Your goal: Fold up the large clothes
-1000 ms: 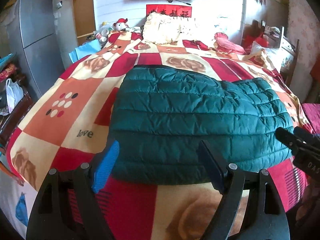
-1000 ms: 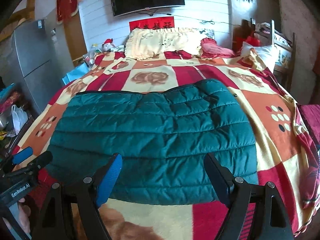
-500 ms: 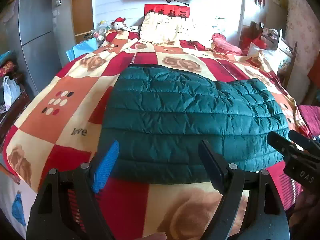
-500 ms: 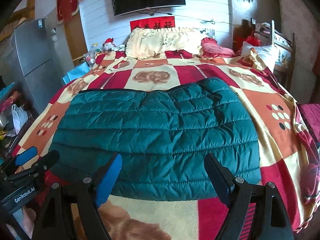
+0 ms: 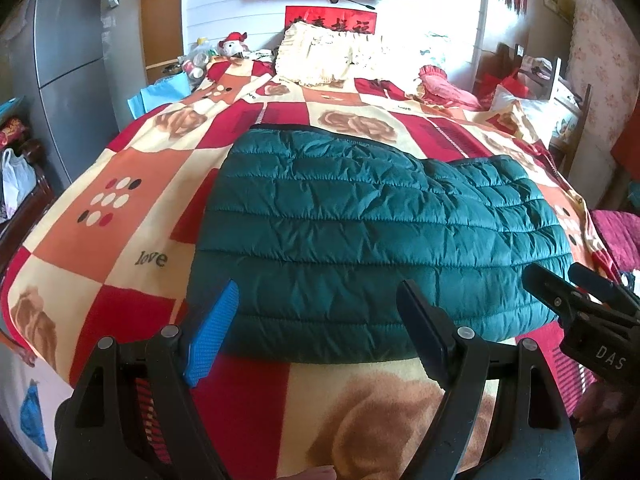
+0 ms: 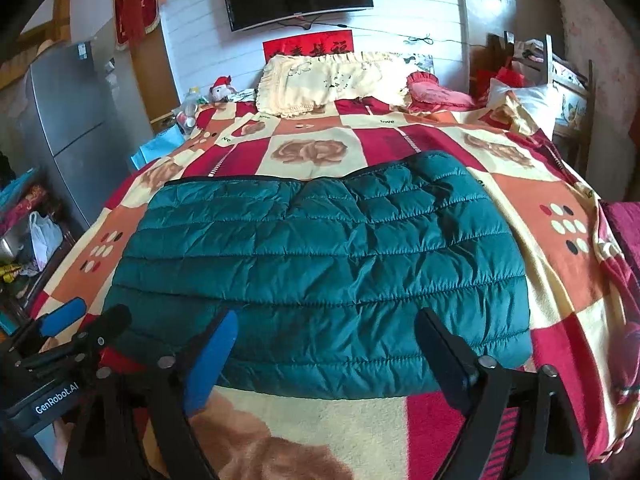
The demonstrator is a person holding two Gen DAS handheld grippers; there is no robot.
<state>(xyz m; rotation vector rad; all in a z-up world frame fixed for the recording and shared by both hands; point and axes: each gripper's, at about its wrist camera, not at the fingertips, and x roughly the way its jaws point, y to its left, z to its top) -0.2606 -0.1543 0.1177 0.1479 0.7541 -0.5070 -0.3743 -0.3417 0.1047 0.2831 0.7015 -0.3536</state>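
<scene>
The green quilted jacket (image 5: 372, 240) lay folded flat across the middle of the frame on the checked blanket (image 5: 132, 208). The left gripper (image 5: 316, 332) stood spread at bottom centre, pinching nothing. The right gripper (image 6: 324, 356) was opening, its jaws empty, just short of the jacket's near edge
</scene>
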